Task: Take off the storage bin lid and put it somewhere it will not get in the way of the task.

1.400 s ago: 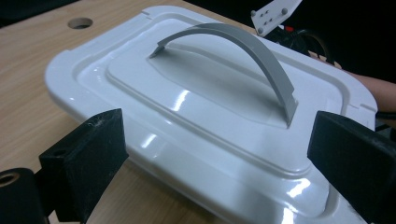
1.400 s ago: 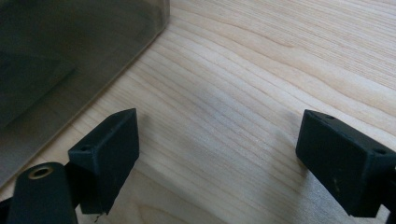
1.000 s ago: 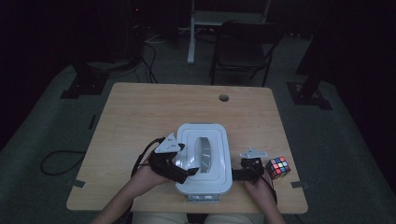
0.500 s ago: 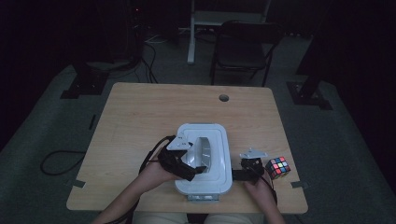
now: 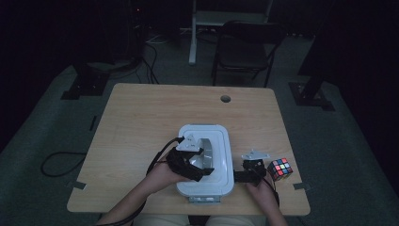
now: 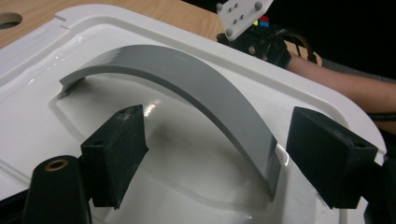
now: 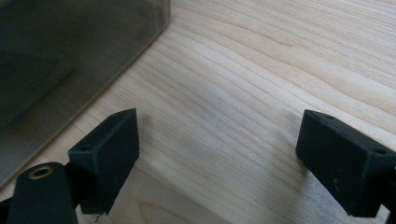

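Note:
A white lidded container (image 5: 221,136) sits at the table's front middle, with a grey arched handle (image 5: 207,151) on its lid. My left gripper (image 5: 199,165) hovers over the lid. In the left gripper view the handle's (image 6: 201,88) near end stands between the fingers (image 6: 116,149) of the left gripper (image 6: 219,135). The jaws have just been closing, but a gap remains on both sides of the handle. My right gripper (image 5: 238,176) rests on the table just right of the container, open with bare wood between its jaws (image 7: 219,140).
A colourful puzzle cube (image 5: 279,168) lies right of the right hand, near the table's front right corner. The container's dark side wall (image 7: 70,56) stands close on the right gripper's left. The wooden table (image 5: 155,108) has a cable hole (image 5: 225,99) at the back. A chair (image 5: 244,52) stands behind it.
My left gripper has slid rightward over the lid toward the grey handle, and its jaws have narrowed around it. The right gripper and the cube have stayed put.

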Motion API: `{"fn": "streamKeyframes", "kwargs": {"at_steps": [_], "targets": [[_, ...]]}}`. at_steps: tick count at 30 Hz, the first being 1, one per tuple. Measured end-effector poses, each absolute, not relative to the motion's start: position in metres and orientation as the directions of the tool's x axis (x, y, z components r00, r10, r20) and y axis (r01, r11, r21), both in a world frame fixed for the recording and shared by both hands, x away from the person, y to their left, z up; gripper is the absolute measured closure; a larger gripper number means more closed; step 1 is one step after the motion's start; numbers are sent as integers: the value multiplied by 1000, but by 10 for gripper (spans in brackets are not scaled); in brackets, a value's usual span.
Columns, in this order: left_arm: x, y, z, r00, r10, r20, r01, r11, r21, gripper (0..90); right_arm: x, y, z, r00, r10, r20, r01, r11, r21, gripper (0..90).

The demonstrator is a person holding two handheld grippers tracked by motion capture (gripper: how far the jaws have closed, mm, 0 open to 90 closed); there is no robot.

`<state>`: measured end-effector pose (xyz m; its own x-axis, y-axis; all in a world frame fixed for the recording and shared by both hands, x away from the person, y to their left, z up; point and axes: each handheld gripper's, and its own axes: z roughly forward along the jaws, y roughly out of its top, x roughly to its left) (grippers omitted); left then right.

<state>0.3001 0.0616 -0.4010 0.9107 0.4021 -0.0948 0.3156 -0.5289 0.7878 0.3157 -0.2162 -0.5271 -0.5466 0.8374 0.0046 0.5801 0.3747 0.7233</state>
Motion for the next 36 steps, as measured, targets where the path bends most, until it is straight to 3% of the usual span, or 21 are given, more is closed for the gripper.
{"fn": "streamKeyframes", "kwargs": {"at_steps": [5,6,11,14,20,24,36], "targets": [[299,59,-399,919,390,-60,289,-562,775,267,316,-216,-527,-546,838,4,579,374,724,132],[299,58,-398,920,387,-60,288,-563,774,316,316,-216,-527,-546,838,5,580,374,724,132],[298,53,-398,918,392,-56,290,-570,768,330,316,-216,-527,-546,838,4,580,374,724,132],[298,54,-397,917,390,-80,305,-558,772,394,316,-216,-527,-546,838,4,580,375,723,132],[296,54,-398,914,398,-79,306,-550,777,436,316,-216,-527,-546,838,4,579,375,724,132],[291,51,-398,920,387,-58,285,-562,777,543,316,-216,-527,-546,838,4,579,374,724,132],[290,52,-397,918,392,-67,297,-562,772,579,316,-216,-527,-546,838,4,579,374,724,132]]}}
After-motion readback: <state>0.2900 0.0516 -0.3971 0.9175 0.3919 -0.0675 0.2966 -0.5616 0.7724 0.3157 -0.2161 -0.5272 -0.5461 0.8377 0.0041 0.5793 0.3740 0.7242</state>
